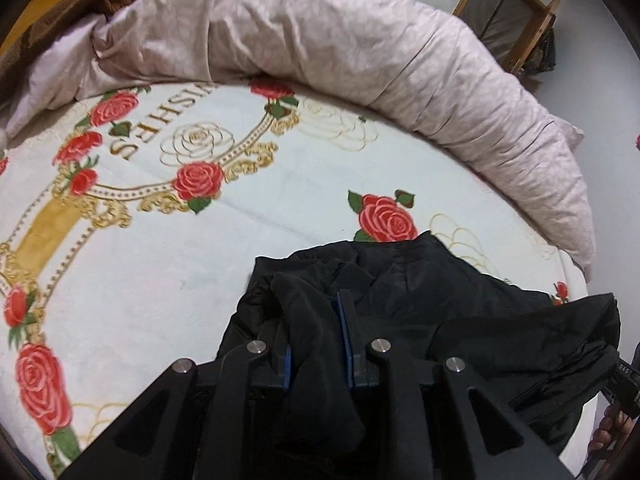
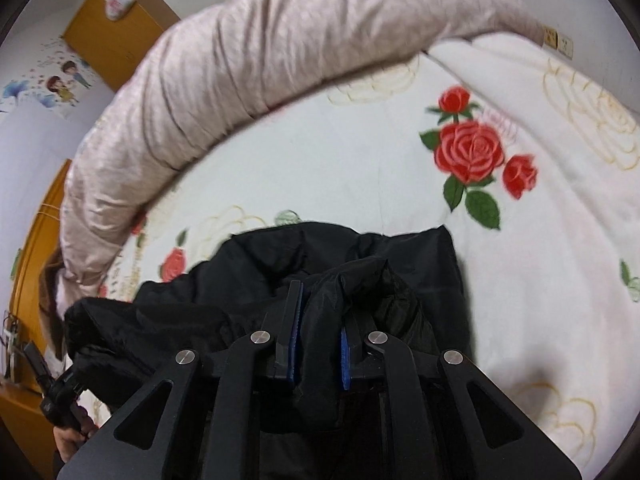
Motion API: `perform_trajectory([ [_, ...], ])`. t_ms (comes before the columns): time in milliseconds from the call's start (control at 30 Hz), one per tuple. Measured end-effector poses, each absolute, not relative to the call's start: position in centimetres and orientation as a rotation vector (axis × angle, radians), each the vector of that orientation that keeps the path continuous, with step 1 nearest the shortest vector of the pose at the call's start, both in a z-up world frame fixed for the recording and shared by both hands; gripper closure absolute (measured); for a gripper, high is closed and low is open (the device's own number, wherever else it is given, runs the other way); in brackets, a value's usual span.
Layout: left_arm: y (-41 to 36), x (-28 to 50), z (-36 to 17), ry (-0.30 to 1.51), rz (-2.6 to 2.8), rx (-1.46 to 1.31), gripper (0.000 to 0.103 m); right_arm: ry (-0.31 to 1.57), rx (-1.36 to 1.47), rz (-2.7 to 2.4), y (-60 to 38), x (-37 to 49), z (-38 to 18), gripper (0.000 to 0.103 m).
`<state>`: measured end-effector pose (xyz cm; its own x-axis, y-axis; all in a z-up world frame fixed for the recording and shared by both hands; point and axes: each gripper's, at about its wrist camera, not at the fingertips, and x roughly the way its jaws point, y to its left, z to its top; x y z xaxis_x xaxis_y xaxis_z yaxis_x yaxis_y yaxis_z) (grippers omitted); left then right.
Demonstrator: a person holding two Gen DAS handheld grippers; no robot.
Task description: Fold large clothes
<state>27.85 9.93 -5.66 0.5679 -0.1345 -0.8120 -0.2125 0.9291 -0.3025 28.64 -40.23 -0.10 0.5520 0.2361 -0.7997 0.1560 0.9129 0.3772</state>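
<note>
The left gripper [image 1: 318, 320] is pinching a bunched fold of the black garment [image 1: 420, 300] between its blue-lined pads, the cloth spilling over and hiding the fingertips. The right gripper [image 2: 320, 312] is likewise clamping a gathered ridge of the same black garment [image 2: 260, 280], with fabric hanging down between the fingers and covering the near pad. How deep either grip is reaching is hard to tell, since dark cloth against the black fingers is swallowing the outline.

The garment is hanging between the two grippers and trailing onto the rose-printed bedsheet [image 1: 160, 260], its far hem lying just short of a red rose. At the right edge of the left wrist view, a hand [image 1: 612, 432] is showing, cut off by the frame; in the right wrist view the other hand [image 2: 68, 440] is peeking in at the lower left, mostly hidden behind the gripper body.

Beyond the garment, the sheet is lying flat and open toward a long rolled pale quilt [image 1: 320, 40] that is curving along the far side of the bed. A brown blanket [image 1: 60, 12] is bunching at the quilt's left end. A wooden chair [image 1: 516, 12] and an orange cabinet [image 2: 116, 24] are standing past the bed's edges, blurred.
</note>
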Motion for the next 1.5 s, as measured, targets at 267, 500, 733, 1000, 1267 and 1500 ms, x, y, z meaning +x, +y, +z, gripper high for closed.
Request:
perform_trajectory([
  [267, 10.9, 29.5, -5.5, 0.990, -0.021, -0.482, 0.066, 1.002, 0.534, 0.083, -40.9, 29.4, -0.2, 0.073],
  [500, 11.9, 29.2, -2.9, 0.906, -0.103, -0.561, 0.038, 0.854, 0.666, 0.174, -42.0, 28.0, 3.0, 0.032],
  [733, 14.0, 28.3, -0.9, 0.789, -0.105, -0.564, 0.015, 0.799, 0.545, 0.187, -42.3, 28.3, 3.8, 0.030],
  [1000, 13.0, 31.9, -7.3, 1.040, -0.154, -0.450, 0.016, 0.980, 0.402, 0.229, -42.2, 32.4, -1.1, 0.030],
  [1267, 10.5, 33.7, -5.1, 0.938, -0.126, -0.310, 0.074, 0.994, 0.284, 0.188, -41.0, 33.6, 0.0, 0.085],
  [1500, 10.2, 36.1, -10.7, 0.988, 0.029, -0.279, 0.083, 1.045, 0.177, 0.051, -39.8, 36.1, -5.0, 0.086],
])
